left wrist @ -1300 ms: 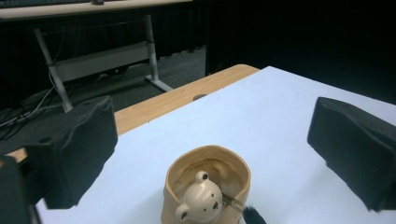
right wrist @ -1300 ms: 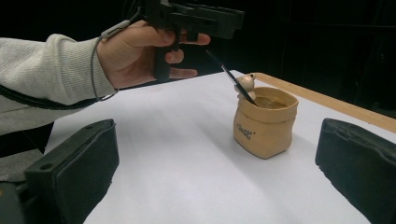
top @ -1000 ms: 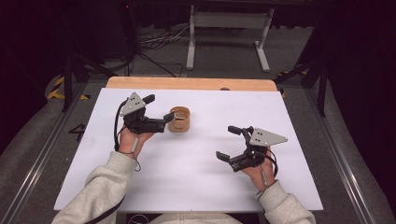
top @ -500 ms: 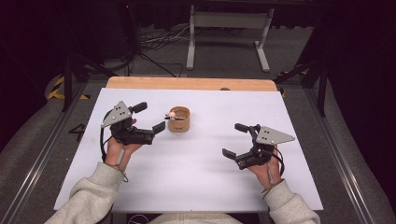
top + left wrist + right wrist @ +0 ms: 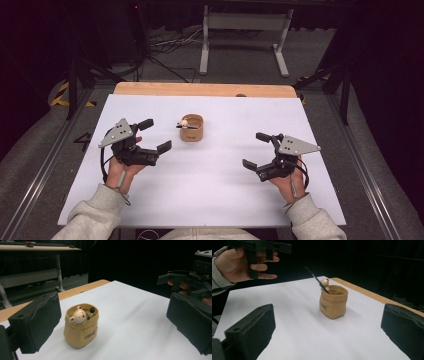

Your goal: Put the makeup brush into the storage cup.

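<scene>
Dark room, grey floor [image 5: 350,165], metal stand [image 5: 245,30]

Tan sack-shaped cup [image 5: 191,128] stands upright mid-table, holding a bear figure and black pen

Pen [image 5: 183,127] in cup [image 5: 192,131]; cup mid-table [image 5: 210,200], between claws.

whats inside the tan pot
In the tan pot sit a small bear head and a thin black stick leaning out over the rim. The pot's wall hides its bottom and the stick's lower end.
</scene>
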`<move>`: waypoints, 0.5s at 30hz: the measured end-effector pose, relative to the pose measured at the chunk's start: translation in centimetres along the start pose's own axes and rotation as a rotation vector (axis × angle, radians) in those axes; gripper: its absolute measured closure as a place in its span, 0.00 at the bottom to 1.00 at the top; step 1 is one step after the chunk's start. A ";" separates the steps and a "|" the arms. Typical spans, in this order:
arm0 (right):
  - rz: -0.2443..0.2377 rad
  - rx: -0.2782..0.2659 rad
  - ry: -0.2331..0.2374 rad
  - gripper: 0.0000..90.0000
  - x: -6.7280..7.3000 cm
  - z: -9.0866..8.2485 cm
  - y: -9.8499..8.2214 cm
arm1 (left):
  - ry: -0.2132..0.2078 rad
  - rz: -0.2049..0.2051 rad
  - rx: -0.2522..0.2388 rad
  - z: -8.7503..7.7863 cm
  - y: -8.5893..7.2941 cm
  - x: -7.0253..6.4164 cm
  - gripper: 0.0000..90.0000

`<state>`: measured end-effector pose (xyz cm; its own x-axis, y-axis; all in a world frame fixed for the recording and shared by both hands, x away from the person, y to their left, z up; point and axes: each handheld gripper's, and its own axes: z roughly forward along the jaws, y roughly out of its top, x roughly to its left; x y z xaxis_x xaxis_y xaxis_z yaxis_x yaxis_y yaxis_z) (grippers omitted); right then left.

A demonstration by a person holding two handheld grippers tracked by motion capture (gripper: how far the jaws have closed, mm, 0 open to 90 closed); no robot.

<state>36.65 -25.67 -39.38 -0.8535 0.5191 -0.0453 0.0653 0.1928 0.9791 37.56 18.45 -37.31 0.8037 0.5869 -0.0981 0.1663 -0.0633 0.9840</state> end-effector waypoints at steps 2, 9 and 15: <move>0.001 0.001 0.000 0.00 0.0 -0.1 -0.1 | -0.005 -0.004 -0.002 -0.1 -0.3 -0.1 0.00; 0.000 0.011 -0.005 0.00 -0.1 -0.5 -0.4 | -0.030 -0.021 0.001 -0.3 -1.9 -0.1 0.00; -0.004 0.021 -0.011 0.00 -0.1 -0.8 -0.8 | -0.040 -0.029 -0.022 -0.8 -2.9 -0.1 0.00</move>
<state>36.25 -26.50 -40.03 -0.8479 0.5277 -0.0516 0.0727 0.2120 0.9746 36.51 19.22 -40.03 0.8212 0.5552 -0.1320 0.1776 -0.0288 0.9837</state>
